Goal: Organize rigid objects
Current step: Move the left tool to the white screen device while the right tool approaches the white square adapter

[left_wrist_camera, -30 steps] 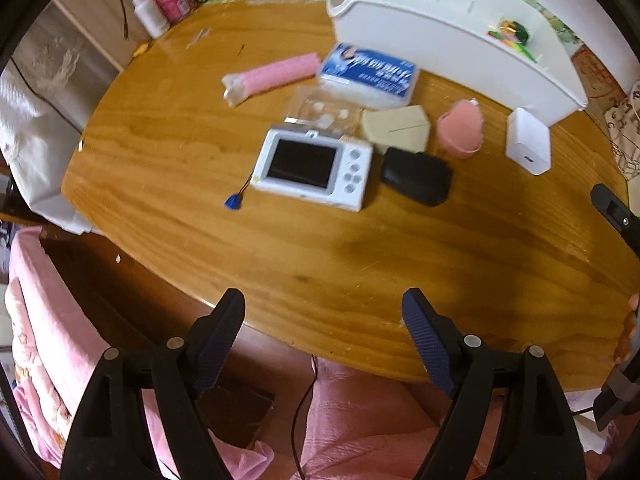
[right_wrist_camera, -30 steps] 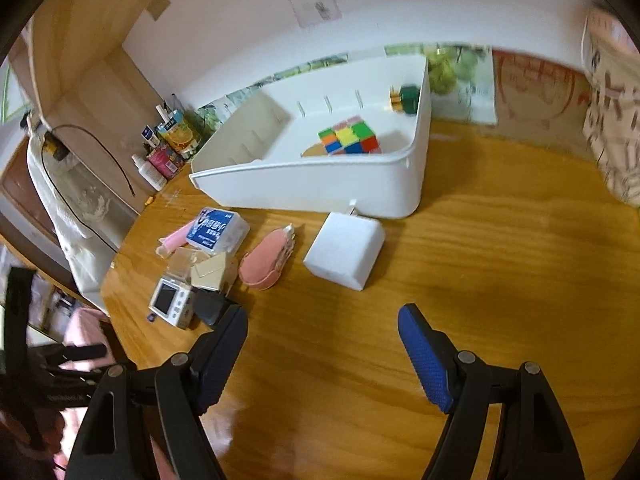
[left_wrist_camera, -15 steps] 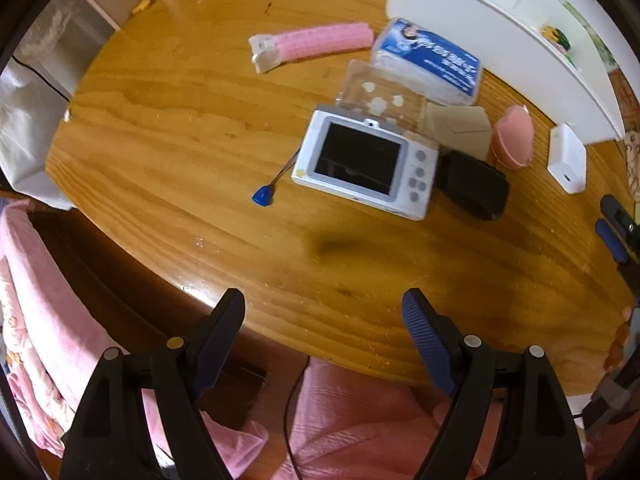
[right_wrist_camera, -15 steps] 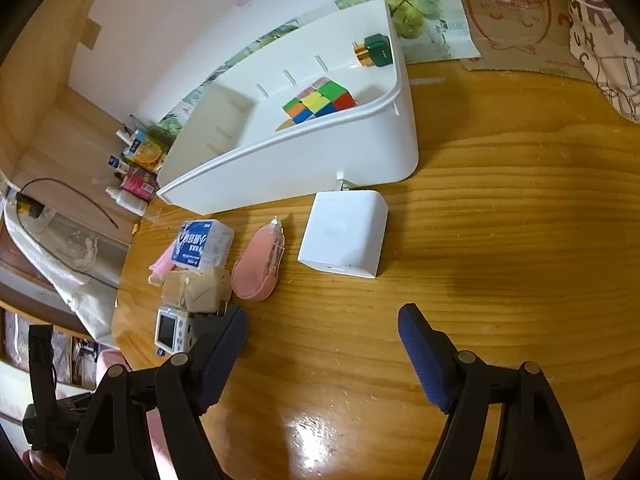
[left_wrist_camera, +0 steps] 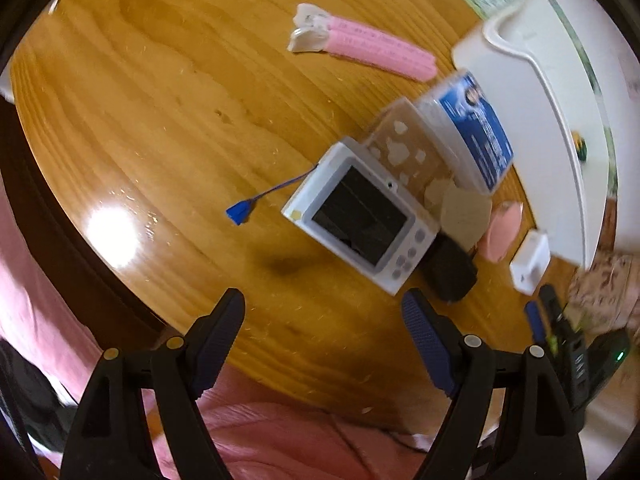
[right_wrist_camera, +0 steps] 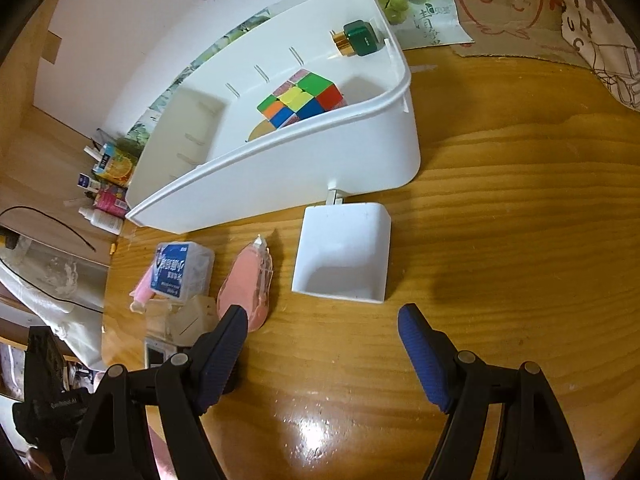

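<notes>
My left gripper (left_wrist_camera: 323, 310) is open and empty, hovering just short of a white digital camera (left_wrist_camera: 358, 216) lying screen up with a blue strap. Around the camera lie a black pouch (left_wrist_camera: 452, 276), a beige box (left_wrist_camera: 466, 210), a clear case (left_wrist_camera: 408, 148), a blue-labelled box (left_wrist_camera: 476, 128), a pink oval item (left_wrist_camera: 502, 232) and a pink tube (left_wrist_camera: 376, 52). My right gripper (right_wrist_camera: 322, 326) is open and empty, just in front of a white charger block (right_wrist_camera: 342, 252). The white bin (right_wrist_camera: 304, 168) holds a colour cube (right_wrist_camera: 300, 98) and a green bottle (right_wrist_camera: 358, 38).
The round wooden table (right_wrist_camera: 500, 200) ends close to my left gripper, with pink fabric (left_wrist_camera: 280, 432) below its edge. Small bottles and cartons (right_wrist_camera: 106, 192) stand at the table's far left by the wall. Papers (right_wrist_camera: 500, 4) lie behind the bin.
My left gripper has moved in closer to the camera and turned, so the objects look larger and tilted. My right gripper has moved closer to the white charger block and the bin.
</notes>
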The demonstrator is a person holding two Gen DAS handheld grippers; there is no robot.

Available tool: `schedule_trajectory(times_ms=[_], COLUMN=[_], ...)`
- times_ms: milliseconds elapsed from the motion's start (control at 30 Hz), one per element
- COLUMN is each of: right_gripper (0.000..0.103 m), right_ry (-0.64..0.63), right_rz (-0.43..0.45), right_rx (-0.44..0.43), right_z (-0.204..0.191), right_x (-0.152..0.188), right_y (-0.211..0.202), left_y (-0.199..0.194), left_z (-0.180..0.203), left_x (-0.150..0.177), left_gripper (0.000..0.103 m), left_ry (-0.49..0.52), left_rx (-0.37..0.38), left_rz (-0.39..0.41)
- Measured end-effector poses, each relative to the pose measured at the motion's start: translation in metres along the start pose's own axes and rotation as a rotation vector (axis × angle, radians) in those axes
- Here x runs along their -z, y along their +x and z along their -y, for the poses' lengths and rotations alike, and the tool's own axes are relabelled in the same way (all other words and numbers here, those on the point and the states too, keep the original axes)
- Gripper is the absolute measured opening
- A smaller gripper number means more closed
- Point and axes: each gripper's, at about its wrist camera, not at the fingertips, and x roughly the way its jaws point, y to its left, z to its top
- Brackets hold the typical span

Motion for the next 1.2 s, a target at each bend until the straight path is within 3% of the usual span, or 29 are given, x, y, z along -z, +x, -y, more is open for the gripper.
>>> schedule_trajectory(times_ms=[400, 1200], right_gripper=[0.078, 0.078], right_ry=[-0.055, -0.22], right_rz=[-0.027, -0.074], right_rx=[0.037, 0.083], right_z=[-0.005, -0.018], right_x=[-0.009, -0.019], right_y=[0.014, 0.03], left_y=[0.015, 0.033], left_z=[0.005, 0.015], left_x=[-0.008, -0.024], left_gripper=[0.083, 0.083], left_ry=[-0.161, -0.269], left_rx=[0.057, 0.073], left_rz=[-0.008, 0.044])
